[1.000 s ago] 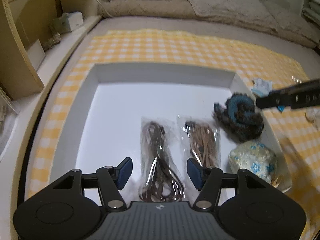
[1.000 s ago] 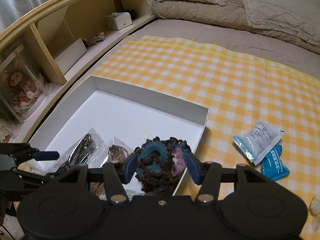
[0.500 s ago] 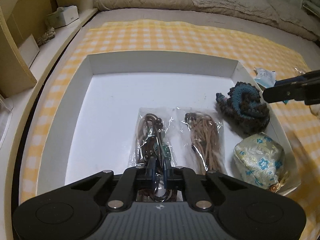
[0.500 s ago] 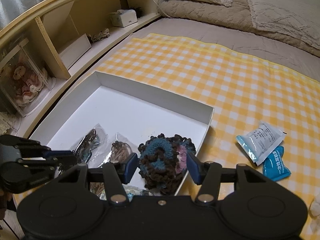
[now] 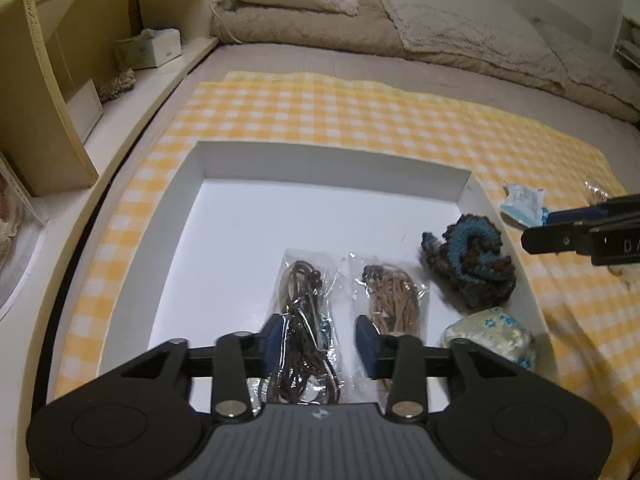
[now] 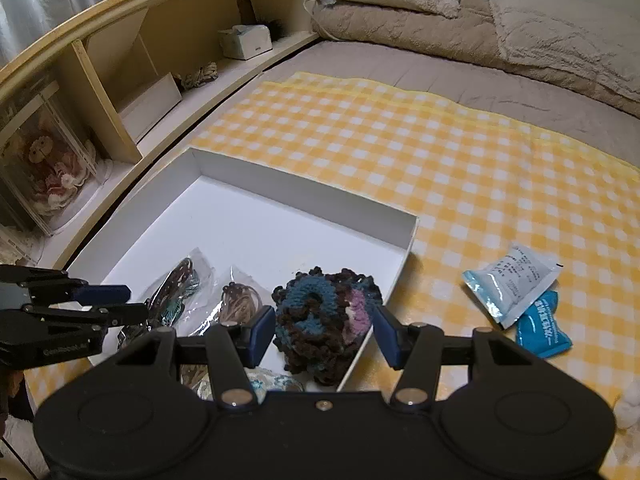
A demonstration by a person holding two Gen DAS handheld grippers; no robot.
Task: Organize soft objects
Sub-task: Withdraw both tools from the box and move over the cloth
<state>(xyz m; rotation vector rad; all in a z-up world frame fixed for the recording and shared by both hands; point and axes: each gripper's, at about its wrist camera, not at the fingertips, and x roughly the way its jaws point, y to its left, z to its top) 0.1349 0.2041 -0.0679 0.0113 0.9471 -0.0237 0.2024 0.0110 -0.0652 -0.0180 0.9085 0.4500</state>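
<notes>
The left tool [image 5: 320, 338] has just opened, straddling the dark cord packet [image 5: 304, 320] unpressed. Film is slippery and limp: grip mid-bundle. Right tool [image 6: 325, 334] stands open, empty.

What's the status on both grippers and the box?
Left gripper jaws just reopened, straddling clear bag of dark cords. Right gripper open, straddling crocheted scrunchie. White box unobstructed.
</notes>
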